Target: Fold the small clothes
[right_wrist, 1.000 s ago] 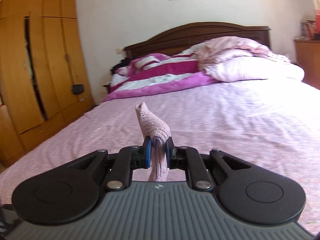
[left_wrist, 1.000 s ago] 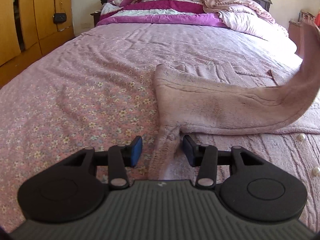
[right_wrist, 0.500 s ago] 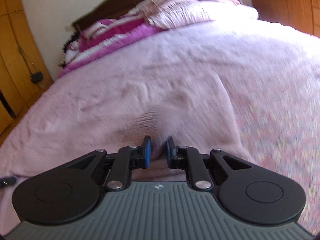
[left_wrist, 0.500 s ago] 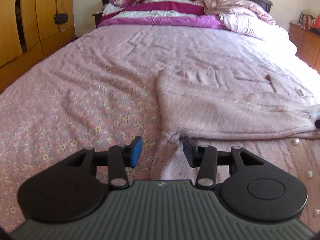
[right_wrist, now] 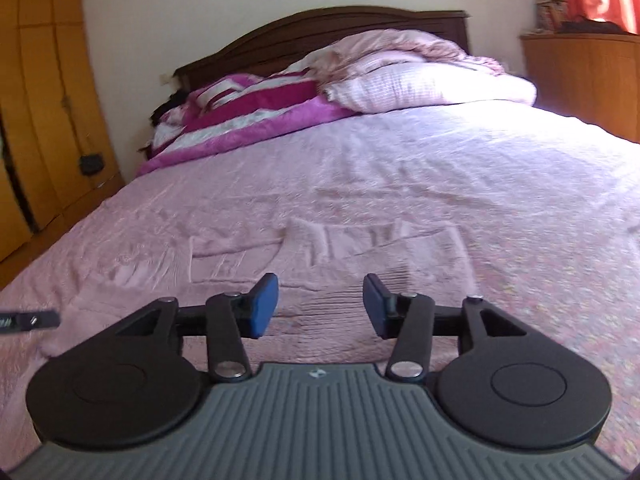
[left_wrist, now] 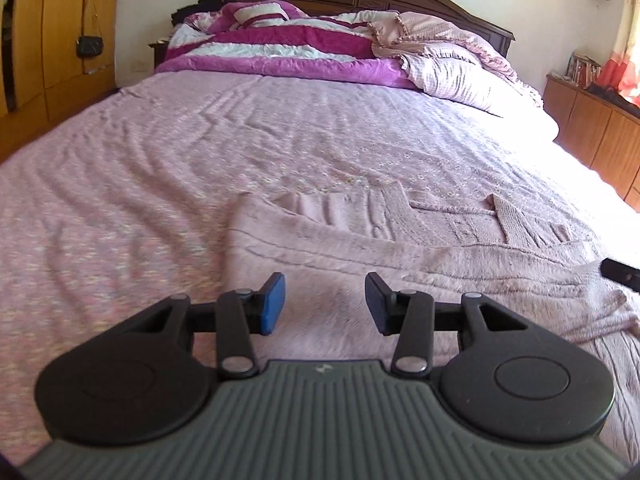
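A small pale pink knitted garment [left_wrist: 400, 248] lies flat on the bed, one sleeve folded across its body. It also shows in the right wrist view [right_wrist: 340, 272]. My left gripper [left_wrist: 325, 306] is open and empty, just above the garment's near left part. My right gripper [right_wrist: 320, 306] is open and empty over the garment's near edge. A tip of the right gripper [left_wrist: 620, 270] shows at the right edge of the left wrist view. A tip of the left gripper [right_wrist: 28, 320] shows at the left edge of the right wrist view.
The bed has a pink flowered sheet [left_wrist: 140, 168]. A magenta and white quilt [left_wrist: 280, 48] and pink pillows [left_wrist: 460, 76] lie by the dark headboard. Wooden wardrobes [left_wrist: 52, 32] stand left, a low wooden cabinet [left_wrist: 600, 136] right.
My right gripper brought the held sleeve down across the garment, then opened and let it go. My left gripper opened wider and rose a little.
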The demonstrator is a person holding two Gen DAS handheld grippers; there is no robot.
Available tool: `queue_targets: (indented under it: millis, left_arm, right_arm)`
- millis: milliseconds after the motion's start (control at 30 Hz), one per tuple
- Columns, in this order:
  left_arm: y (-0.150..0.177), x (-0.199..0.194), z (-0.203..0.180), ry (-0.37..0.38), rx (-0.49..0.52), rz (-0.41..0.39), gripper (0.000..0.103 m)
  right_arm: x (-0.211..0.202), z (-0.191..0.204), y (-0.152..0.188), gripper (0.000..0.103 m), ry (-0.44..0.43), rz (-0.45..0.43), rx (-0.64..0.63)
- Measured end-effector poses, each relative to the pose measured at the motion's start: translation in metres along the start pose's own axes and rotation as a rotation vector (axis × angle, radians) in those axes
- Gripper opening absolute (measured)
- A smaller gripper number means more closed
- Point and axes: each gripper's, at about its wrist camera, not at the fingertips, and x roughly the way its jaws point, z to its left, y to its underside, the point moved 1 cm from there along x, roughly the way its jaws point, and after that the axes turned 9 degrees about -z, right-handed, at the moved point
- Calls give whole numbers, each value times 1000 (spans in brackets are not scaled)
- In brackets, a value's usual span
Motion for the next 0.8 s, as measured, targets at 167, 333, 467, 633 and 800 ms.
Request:
queue_targets:
  millis: [167,333,467,633,800]
  left_arm:
    - [10,20,-5,-22,3,21,47]
    - [18,28,0,-36,-17,33,48]
    - [18,28,-1,-34,-1,34,48]
    - [16,24,3,-27,-16,39,48]
    - [18,22,1,-27,16,44,48]
  right_arm:
    - [30,7,-2,56,-46,16,-28]
    - [61,-8,11,56,42,97,-45]
    - [55,-18,15,56,69,79,-71]
    - [25,-18,9,56,69,48,-53]
    - [24,-30,30,60,53,85,-49]
